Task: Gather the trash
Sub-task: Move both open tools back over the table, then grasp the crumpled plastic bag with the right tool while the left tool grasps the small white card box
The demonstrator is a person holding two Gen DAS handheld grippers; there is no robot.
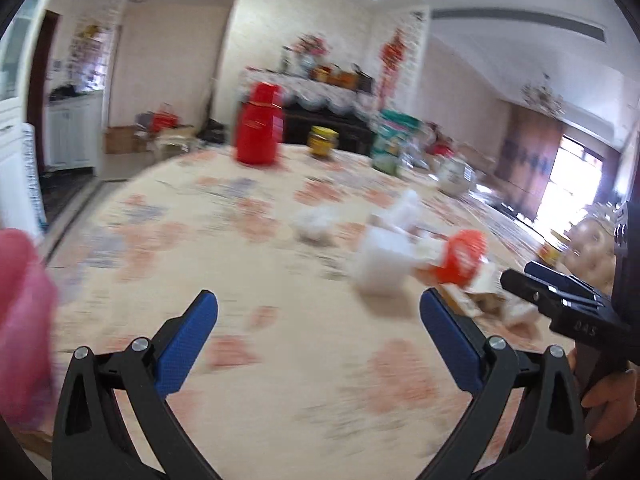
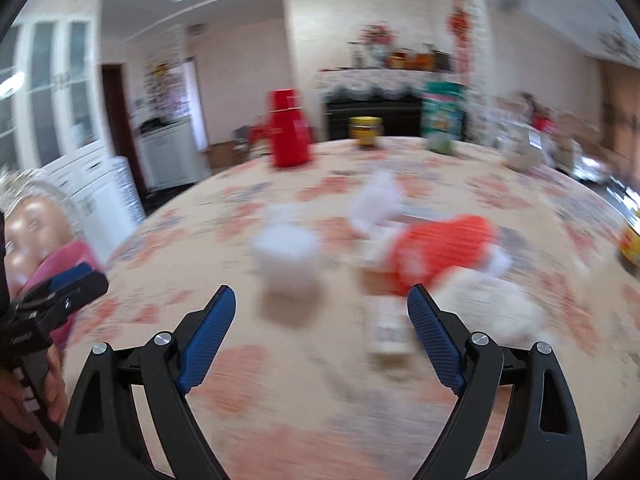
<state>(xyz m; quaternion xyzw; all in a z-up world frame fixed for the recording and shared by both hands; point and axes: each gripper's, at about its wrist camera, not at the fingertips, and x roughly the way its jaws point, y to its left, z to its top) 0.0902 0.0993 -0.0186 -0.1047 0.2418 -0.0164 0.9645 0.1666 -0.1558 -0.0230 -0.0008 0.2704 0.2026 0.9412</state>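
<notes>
Both views are motion-blurred. Trash lies on a floral tablecloth (image 2: 280, 400): a white cup-like piece (image 2: 286, 258), crumpled white paper (image 2: 380, 200), an orange-red wrapper (image 2: 444, 250), a flat white packet (image 2: 386, 330) and more white paper (image 2: 500, 304). My right gripper (image 2: 322, 300) is open and empty, just short of the white piece and the packet. My left gripper (image 1: 318, 308) is open and empty above the cloth, left of the same pile: white piece (image 1: 382, 264), orange-red wrapper (image 1: 462, 256), paper ball (image 1: 316, 222). The right gripper also shows at the right edge (image 1: 548, 286).
A red thermos (image 2: 289, 128), a yellow-labelled jar (image 2: 366, 130) and a green package (image 2: 444, 118) stand at the table's far edge. A pink bag (image 1: 20, 320) hangs at the left. A yellow item (image 2: 632, 242) sits at the right edge. Cabinets stand behind.
</notes>
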